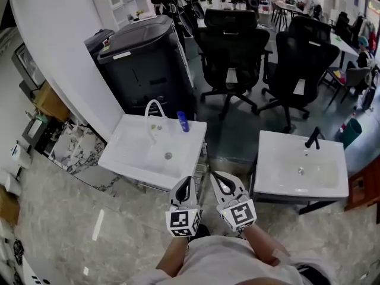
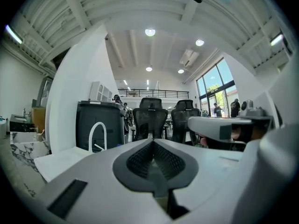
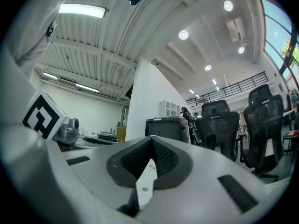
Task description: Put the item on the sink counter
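A small blue item [image 1: 183, 122] lies on the back rim of the left white sink [image 1: 127, 159], just right of its white looped faucet [image 1: 154, 113]. Both grippers are held close to the person's body, well short of the sinks. My left gripper [image 1: 184, 181] is shut, and its dark pads meet with nothing between them [image 2: 153, 143]. Beside it, my right gripper [image 1: 218, 177] is also shut and empty [image 3: 150, 140]. The white faucet [image 2: 96, 130] and a corner of the sink [image 2: 58, 161] show ahead in the left gripper view.
A second white sink [image 1: 332, 186] with a black faucet [image 1: 312, 138] stands to the right. Behind the left sink is a tall black bin [image 1: 142, 61]. Two black office chairs [image 1: 231, 46] stand beyond. A curved white wall [image 1: 59, 58] runs along the left, with marble-patterned flooring below.
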The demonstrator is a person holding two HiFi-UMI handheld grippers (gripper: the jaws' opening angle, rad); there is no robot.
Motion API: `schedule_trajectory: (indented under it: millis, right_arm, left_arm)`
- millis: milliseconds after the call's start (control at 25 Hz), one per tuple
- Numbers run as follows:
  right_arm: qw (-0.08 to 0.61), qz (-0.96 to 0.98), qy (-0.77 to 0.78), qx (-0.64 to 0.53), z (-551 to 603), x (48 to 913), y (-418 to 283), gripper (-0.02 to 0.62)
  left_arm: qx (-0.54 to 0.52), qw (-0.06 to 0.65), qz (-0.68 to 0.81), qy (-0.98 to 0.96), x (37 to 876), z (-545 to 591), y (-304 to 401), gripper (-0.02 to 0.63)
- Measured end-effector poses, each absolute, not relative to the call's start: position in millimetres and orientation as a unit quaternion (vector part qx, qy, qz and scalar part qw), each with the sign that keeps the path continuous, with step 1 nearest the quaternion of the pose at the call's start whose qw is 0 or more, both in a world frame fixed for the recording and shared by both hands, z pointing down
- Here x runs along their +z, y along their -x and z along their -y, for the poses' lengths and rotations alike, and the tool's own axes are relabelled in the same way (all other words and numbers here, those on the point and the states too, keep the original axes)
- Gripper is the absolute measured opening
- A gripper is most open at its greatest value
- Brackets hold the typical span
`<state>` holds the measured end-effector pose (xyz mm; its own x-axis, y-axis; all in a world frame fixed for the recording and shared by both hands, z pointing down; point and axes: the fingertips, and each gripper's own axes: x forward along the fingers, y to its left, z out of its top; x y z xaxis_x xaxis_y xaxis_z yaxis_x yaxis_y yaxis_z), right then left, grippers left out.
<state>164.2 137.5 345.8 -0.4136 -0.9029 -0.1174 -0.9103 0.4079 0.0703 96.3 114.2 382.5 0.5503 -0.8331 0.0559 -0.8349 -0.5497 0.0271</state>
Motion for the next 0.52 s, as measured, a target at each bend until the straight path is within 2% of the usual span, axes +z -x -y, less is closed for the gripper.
schedule_trajectory:
  millis: [520]
  right_arm:
    - [0.044,-0.817,0.573,0.046,-131,362,-188,0.005]
  left_arm:
    - [0.041,0.032,0.456,-0.889,398,-110,-110,0.011]
